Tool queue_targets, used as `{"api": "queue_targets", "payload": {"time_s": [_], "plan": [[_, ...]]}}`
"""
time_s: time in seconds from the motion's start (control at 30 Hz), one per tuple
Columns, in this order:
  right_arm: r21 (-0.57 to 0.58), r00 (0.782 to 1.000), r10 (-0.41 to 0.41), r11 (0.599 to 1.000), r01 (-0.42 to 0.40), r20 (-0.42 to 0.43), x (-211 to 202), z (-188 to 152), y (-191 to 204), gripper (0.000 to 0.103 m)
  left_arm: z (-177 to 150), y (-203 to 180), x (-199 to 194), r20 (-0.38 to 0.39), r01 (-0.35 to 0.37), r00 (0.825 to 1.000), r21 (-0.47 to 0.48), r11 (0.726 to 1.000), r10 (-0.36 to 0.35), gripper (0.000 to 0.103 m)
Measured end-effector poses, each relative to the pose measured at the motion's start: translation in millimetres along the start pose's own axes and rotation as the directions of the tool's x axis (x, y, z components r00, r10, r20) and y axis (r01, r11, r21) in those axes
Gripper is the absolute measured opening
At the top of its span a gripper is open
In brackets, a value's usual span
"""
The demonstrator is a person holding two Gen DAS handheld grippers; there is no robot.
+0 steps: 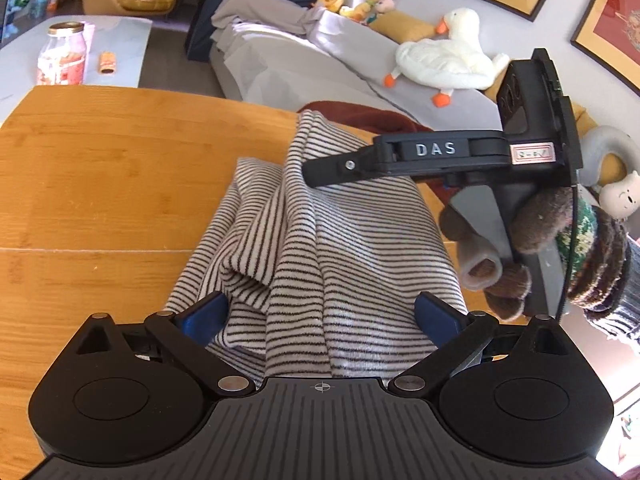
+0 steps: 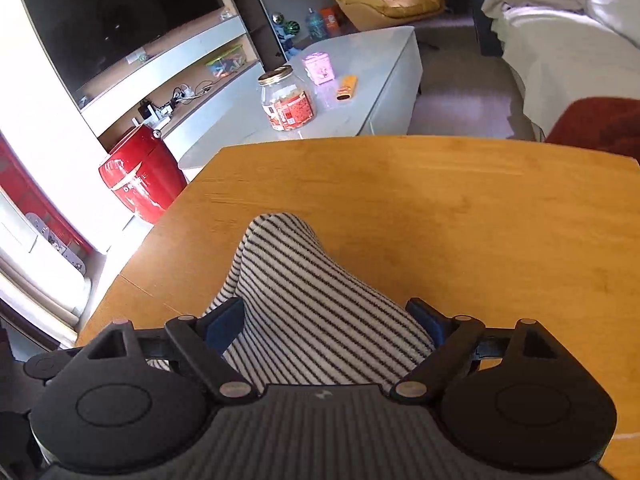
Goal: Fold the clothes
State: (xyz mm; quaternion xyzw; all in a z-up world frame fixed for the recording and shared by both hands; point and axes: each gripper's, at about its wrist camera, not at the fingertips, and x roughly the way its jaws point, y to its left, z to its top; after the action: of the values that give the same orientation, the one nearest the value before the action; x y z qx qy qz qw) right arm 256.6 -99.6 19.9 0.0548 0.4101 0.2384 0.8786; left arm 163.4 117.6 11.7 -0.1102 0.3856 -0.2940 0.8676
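Note:
A black-and-white striped garment (image 1: pixel 320 248) lies bunched on the wooden table (image 1: pixel 100 184). My left gripper (image 1: pixel 320 316) is open, its blue pads (image 1: pixel 206 314) wide apart on either side of the cloth's near edge. The right gripper's body (image 1: pixel 440 156) shows in the left wrist view, held by a gloved hand above the garment's far right part. In the right wrist view my right gripper (image 2: pixel 326 320) is open, pads (image 2: pixel 226 322) wide apart, with a fold of the striped garment (image 2: pixel 312 300) bulging between them over the table (image 2: pixel 460 208).
A dark red cloth (image 1: pixel 360 114) lies at the table's far edge, also in the right wrist view (image 2: pixel 600 124). Beyond stand a grey sofa with a plush goose (image 1: pixel 444 56), a white coffee table with a jar (image 2: pixel 286 100), and a red cooler (image 2: pixel 140 176).

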Motion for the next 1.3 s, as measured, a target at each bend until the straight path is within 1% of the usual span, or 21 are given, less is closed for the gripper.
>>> {"api": "queue_targets", "payload": {"time_s": [0.1, 0.13, 0.2, 0.23, 0.33, 0.4, 0.43, 0.5, 0.57, 0.63, 0.7, 0.73, 0.77, 0.8, 0.83, 0.93, 1.07, 1.17, 1.3], "plan": [[-0.061, 0.999, -0.027, 0.998, 0.028, 0.02, -2.2, 2.0, 9.2, 0.094, -4.0, -7.7, -7.1, 0.005, -0.014, 1.0, 0.017, 1.0, 0.014, 0.101], [-0.072, 0.999, -0.036, 0.997, 0.038, 0.028, -5.7, 1.9, 10.4, 0.098, -3.9, -11.2, -11.7, 0.012, -0.012, 1.0, 0.029, 1.0, 0.012, 0.101], [-0.075, 0.998, -0.052, 0.996, 0.056, 0.047, -18.1, -0.1, 9.3, 0.101, -1.4, -16.8, -24.1, 0.044, 0.0, 0.999, 0.045, 0.999, -0.002, 0.101], [-0.07, 0.996, -0.059, 0.996, 0.063, 0.06, -26.0, -2.1, 7.7, 0.103, 1.0, -18.7, -30.8, 0.067, 0.006, 0.998, 0.05, 0.999, -0.009, 0.101], [-0.034, 0.991, -0.096, 0.994, 0.1, 0.095, -50.6, -15.1, -0.2, 0.103, 11.9, -20.7, -39.6, 0.125, -0.049, 0.991, 0.075, 0.996, 0.039, 0.102], [0.008, 0.988, -0.118, 0.993, 0.118, 0.103, -64.0, -27.1, -5.8, 0.103, 16.1, -16.2, -30.5, 0.107, -0.089, 0.991, 0.078, 0.993, 0.081, 0.102], [0.039, 0.988, -0.119, 0.993, 0.115, 0.1, -69.1, -33.8, -9.5, 0.103, 16.3, -12.6, -23.6, 0.084, -0.091, 0.993, 0.069, 0.993, 0.085, 0.102], [0.113, 0.993, -0.084, 0.991, 0.075, 0.082, -76.1, -47.7, -16.9, 0.103, 16.1, -5.6, -9.9, 0.039, -0.094, 0.995, 0.054, 0.994, 0.092, 0.102], [0.203, 0.999, -0.01, 0.979, 0.0, 0.047, -76.4, -63.3, -24.2, 0.103, 11.6, 0.1, 0.8, 0.005, -0.085, 0.996, 0.039, 0.996, 0.085, 0.102], [0.273, 0.999, 0.047, 0.961, -0.05, 0.018, -71.6, -75.7, -27.7, 0.103, 8.4, 5.8, 5.2, -0.004, -0.049, 0.999, 0.005, 0.999, 0.049, 0.102], [0.301, 0.996, 0.083, 0.95, -0.077, -0.007, -62.9, -83.3, -28.7, 0.102, 5.7, 8.4, 4.6, 0.004, -0.036, 0.999, -0.005, 0.999, 0.036, 0.102], [0.296, 0.996, 0.089, 0.952, -0.08, -0.017, -57.9, -83.7, -27.7, 0.093, 5.3, 8.4, 4.9, 0.002, -0.031, 1.0, -0.005, 1.0, 0.031, 0.102], [0.287, 0.995, 0.092, 0.954, -0.08, -0.026, -52.9, -83.0, -26.6, 0.087, 4.8, 8.4, 5.2, 0.001, -0.026, 1.0, -0.005, 1.0, 0.026, 0.102], [0.282, 0.995, 0.101, 0.955, -0.089, -0.026, -48.3, -80.8, -25.5, 0.087, 4.2, 8.2, 5.5, 0.0, -0.022, 1.0, -0.005, 1.0, 0.022, 0.102], [0.274, 0.993, 0.112, 0.956, -0.102, -0.023, -44.3, -77.2, -24.8, 0.083, 3.0, 7.3, 5.9, -0.001, -0.024, 1.0, -0.001, 1.0, 0.024, 0.102], [0.214, 0.994, 0.105, 0.972, -0.096, -0.029, -30.9, -63.3, -20.6, 0.083, 0.0, 4.0, 6.4, -0.005, -0.022, 1.0, -0.007, 1.0, 0.021, 0.102], [0.105, 0.997, 0.077, 0.992, -0.076, -0.012, -16.7, -39.9, -13.0, 0.083, -3.7, -4.9, 10.0, -0.008, -0.003, 1.0, -0.02, 1.0, 0.003, 0.102], [0.001, 0.999, 0.023, 1.0, -0.023, 0.023, -10.8, -21.9, -0.2, 0.083, -4.8, -11.3, 14.1, -0.005, 0.01, 1.0, -0.039, 0.999, -0.01, 0.102], [-0.14, 0.996, -0.044, 0.989, 0.055, 0.078, -9.7, -7.5, 19.4, 0.087, -4.6, -13.8, 16.3, 0.006, 0.043, 0.999, -0.088, 0.995, -0.042, 0.102]]}}
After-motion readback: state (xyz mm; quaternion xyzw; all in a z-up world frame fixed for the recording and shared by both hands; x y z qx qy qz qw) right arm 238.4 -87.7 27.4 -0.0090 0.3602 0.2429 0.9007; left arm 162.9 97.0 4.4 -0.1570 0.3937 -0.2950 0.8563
